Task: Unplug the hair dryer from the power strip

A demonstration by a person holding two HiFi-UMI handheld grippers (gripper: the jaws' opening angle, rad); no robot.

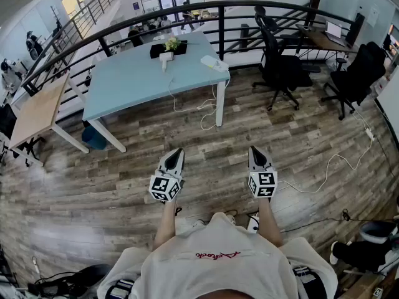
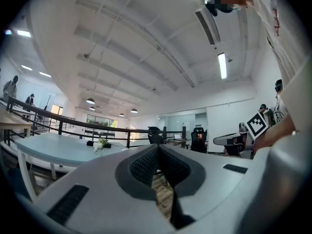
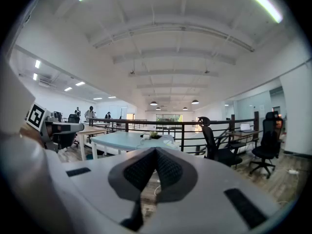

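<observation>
the hair dryer (image 1: 166, 57) looks to be the small white thing standing on the pale blue tabletop (image 1: 131, 83) across the room, just in front of a black tray (image 1: 156, 50) with a plant, though from here it's too small to be sure. its white cord (image 1: 187, 109) drops off the near edge, loops towards the wooden floor (image 1: 93, 192) and climbs back to the white power strip (image 1: 214, 63) lying by the right corner. the plug seems to be still in, so the job isn't begun.

the person stands well back. the left hand-held gripper (image 1: 176, 152) has its jaws closed together with nothing between them, and the right hand-held gripper (image 1: 255, 150) is the same, closed and empty. both point roughly level towards the tabletop.

to do this well, i'd walk up to that right corner, open one pair of jaws on the way, and take the plug body, not the cord. the other hand-held gripper would best press the strip down, since it looks light and could lift or slide off the edge. then pull straight out, no twisting.

there's red script across the person's white shirt (image 1: 215, 254), but i can't read it. each gripper's cube carries black-and-white square markers. no brand shows on dryer or strip.
</observation>
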